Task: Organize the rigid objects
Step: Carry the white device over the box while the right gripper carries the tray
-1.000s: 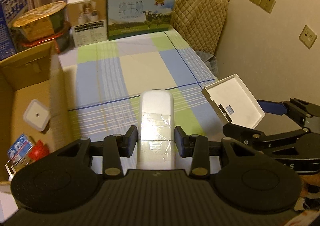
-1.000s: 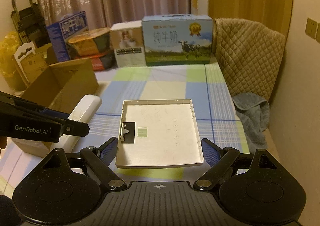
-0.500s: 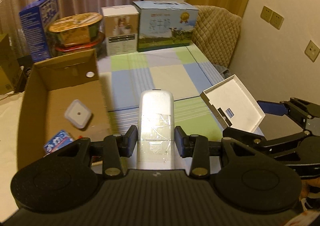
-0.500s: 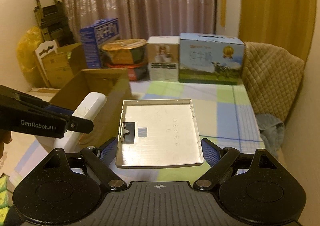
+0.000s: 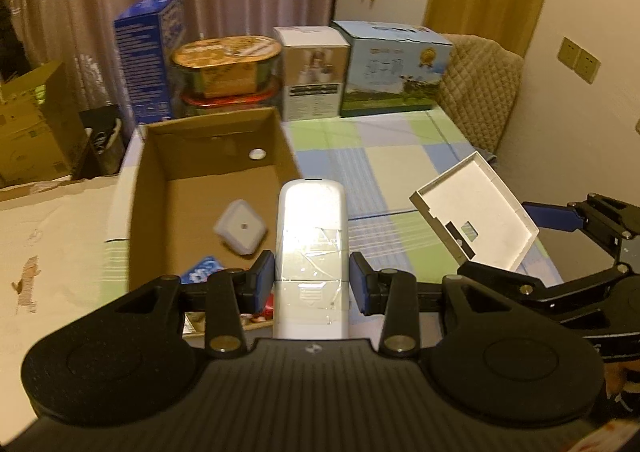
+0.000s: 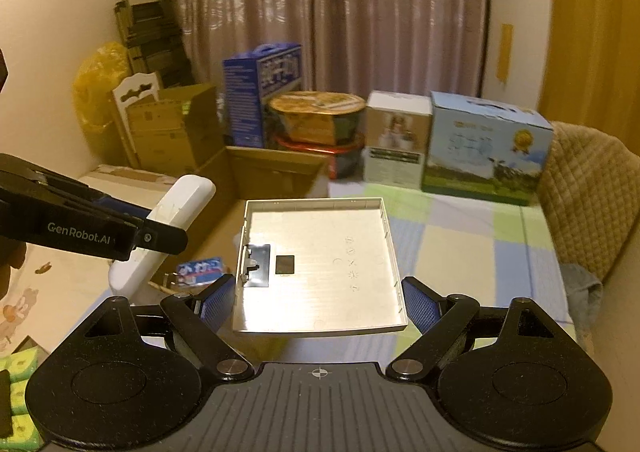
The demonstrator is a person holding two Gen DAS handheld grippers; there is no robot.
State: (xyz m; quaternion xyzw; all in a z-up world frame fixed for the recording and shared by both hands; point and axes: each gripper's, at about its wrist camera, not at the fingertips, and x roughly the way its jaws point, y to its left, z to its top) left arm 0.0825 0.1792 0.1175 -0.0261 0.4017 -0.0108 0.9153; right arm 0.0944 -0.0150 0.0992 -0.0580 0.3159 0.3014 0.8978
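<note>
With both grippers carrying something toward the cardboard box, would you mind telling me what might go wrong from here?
1. The left gripper grips the white remote only near its rear end; the long overhang might pivot or slip.
2. The right gripper pinches the flat white tray by its edges, so it may tilt out.
3. The cardboard box already holds a small white square device; a dropped remote may land on it.

I note a white oblong remote (image 5: 311, 248), clear tape across its middle, clamped level above the open cardboard box's (image 5: 208, 171) right wall. A shallow white square tray (image 6: 318, 268), hollow side up, is gripped at both edges.
</note>
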